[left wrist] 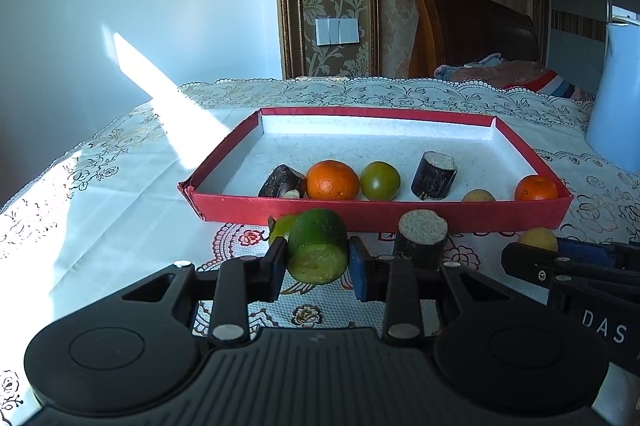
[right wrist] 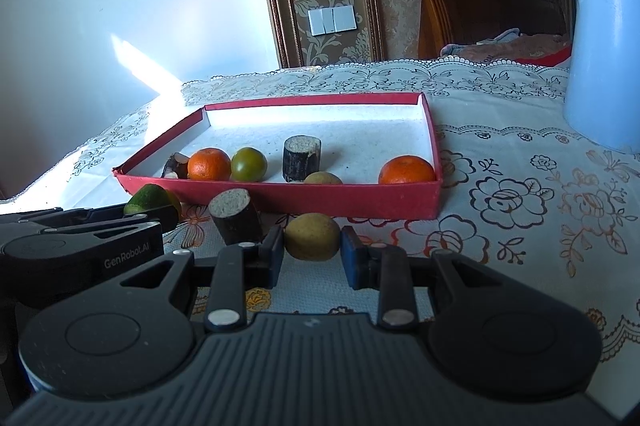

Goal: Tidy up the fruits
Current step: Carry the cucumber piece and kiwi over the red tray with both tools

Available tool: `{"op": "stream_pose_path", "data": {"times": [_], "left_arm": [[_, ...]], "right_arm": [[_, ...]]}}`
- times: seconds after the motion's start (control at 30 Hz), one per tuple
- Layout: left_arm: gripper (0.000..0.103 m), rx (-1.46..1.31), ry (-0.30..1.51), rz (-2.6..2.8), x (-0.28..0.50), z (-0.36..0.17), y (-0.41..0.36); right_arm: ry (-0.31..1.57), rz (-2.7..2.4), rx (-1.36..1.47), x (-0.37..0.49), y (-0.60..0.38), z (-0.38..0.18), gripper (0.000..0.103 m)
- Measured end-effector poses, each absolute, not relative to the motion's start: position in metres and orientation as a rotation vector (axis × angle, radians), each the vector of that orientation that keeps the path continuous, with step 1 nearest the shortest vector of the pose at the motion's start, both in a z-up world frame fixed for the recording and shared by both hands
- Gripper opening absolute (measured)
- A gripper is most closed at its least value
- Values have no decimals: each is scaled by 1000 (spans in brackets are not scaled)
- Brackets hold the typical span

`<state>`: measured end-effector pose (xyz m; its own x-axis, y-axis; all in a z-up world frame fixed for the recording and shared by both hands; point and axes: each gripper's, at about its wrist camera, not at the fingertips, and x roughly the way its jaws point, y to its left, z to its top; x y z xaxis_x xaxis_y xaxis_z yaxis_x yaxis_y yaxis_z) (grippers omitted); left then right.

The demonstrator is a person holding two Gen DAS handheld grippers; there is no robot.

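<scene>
A red tray (left wrist: 376, 219) (right wrist: 280, 197) on the tablecloth holds two oranges (left wrist: 333, 180) (left wrist: 536, 188), a green tomato (left wrist: 380, 181), dark sugarcane pieces (left wrist: 434, 175) (left wrist: 282, 181) and a yellowish fruit (left wrist: 478, 195). My left gripper (left wrist: 318, 258) is shut on a cut green cucumber piece (left wrist: 318, 250) just in front of the tray. My right gripper (right wrist: 312, 246) is shut on a yellowish round fruit (right wrist: 313, 236), also before the tray's near wall. A loose sugarcane piece (left wrist: 420, 240) (right wrist: 236, 216) stands between the two grippers. A small green fruit (left wrist: 282, 228) peeks out behind the cucumber.
A white kettle (right wrist: 604, 53) (left wrist: 616, 97) stands on the table to the right of the tray. The lace tablecloth (right wrist: 520, 201) covers the table, whose left edge drops away in sunlight. A bed headboard (left wrist: 472, 25) and wallpapered wall lie beyond.
</scene>
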<state>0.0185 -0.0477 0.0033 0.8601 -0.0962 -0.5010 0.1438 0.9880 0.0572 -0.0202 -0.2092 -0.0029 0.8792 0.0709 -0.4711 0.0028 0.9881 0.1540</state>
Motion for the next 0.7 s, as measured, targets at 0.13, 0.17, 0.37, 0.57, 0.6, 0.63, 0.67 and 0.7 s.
{"op": "stream_pose_path", "data": {"times": [0.13,0.17,0.37,0.57,0.6,0.63,0.67,0.7], "left_arm": [[32,96,521,-130,20,3,-49],[32,97,521,-131,20,3,-50],[32,98,522,-132,22,2,-52],[32,89,519,-139,25,5,-53],[32,89,514,-140,25,6,-53],[32,90,510,-141,25,7,-53],[32,91,506,-140,26,9,-54],[32,90,503,-141,27,11,-54]], "right_arm": [[495,39,155,-19,-210,-3,29],[494,40,156,-19,-210,-3,29],[497,47,157,-18,-209,-4,29],[490,57,157,-16,-209,-1,29],[488,59,157,-15,-209,0,29],[486,58,156,-14,-210,2,29],[483,58,156,-12,-210,3,29],[478,58,155,-11,-211,5,29]]}}
